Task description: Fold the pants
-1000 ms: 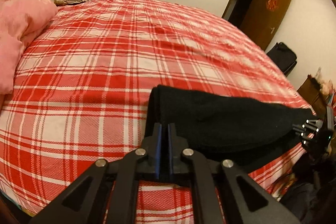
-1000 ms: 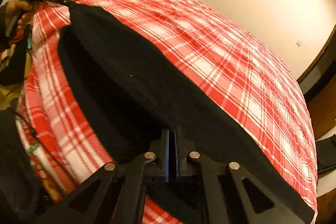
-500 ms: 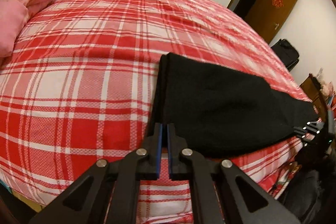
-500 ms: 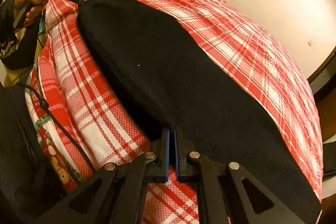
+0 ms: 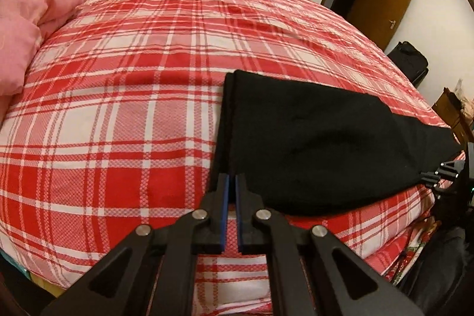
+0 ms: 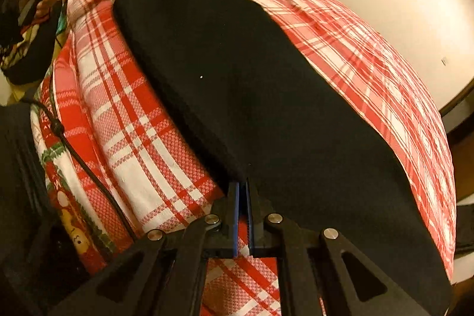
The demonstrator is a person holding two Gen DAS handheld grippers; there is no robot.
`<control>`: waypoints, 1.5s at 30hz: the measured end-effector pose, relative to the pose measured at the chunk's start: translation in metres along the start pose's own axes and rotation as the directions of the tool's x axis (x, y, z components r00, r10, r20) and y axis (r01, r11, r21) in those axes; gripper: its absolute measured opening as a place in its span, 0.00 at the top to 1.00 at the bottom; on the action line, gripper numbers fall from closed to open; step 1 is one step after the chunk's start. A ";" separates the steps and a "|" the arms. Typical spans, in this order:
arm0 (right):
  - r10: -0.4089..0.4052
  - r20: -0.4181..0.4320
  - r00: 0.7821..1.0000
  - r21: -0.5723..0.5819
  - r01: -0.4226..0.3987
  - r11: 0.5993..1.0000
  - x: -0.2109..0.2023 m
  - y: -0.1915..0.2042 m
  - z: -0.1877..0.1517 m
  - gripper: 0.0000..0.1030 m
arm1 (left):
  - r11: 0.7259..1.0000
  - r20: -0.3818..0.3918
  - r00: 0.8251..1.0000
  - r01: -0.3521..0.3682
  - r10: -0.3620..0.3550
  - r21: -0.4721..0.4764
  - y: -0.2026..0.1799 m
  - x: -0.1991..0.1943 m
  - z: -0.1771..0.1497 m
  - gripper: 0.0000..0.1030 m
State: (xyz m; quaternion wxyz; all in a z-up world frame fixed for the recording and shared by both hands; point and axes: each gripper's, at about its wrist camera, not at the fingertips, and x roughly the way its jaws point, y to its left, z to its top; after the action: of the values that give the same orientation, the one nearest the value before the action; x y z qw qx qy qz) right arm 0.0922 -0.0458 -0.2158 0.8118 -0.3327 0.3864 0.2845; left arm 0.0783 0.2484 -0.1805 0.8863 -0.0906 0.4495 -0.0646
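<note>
L gripper (image 5: 231,182): fingers a narrow slit apart, tips at near corner of black pants (image 5: 311,144); can't tell if cloth is pinched. R gripper (image 6: 243,188): same narrow gap, tips at pants' (image 6: 251,96) other near corner, pinch unclear. Pants lie folded, flat, on red plaid bedspread (image 5: 118,108) near bed edge. Pink quilt (image 5: 26,28) far L. No containers seen.

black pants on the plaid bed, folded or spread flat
Folded: the black fabric pants show doubled layered edges at their left end, lying flat on the red plaid bedspread.
</note>
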 end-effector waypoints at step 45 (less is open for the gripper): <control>0.523 0.208 0.827 0.616 -0.526 0.586 0.089 -0.110 0.160 0.96 | 0.863 -0.225 0.913 0.399 -0.341 0.310 -0.182 0.054 -0.026 0.87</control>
State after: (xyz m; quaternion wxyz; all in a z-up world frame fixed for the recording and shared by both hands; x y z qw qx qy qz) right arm 0.2898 0.0266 -0.1767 0.7554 0.0997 0.5388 0.3592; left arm 0.0830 0.0581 -0.1978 0.8195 -0.0111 0.4755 -0.3198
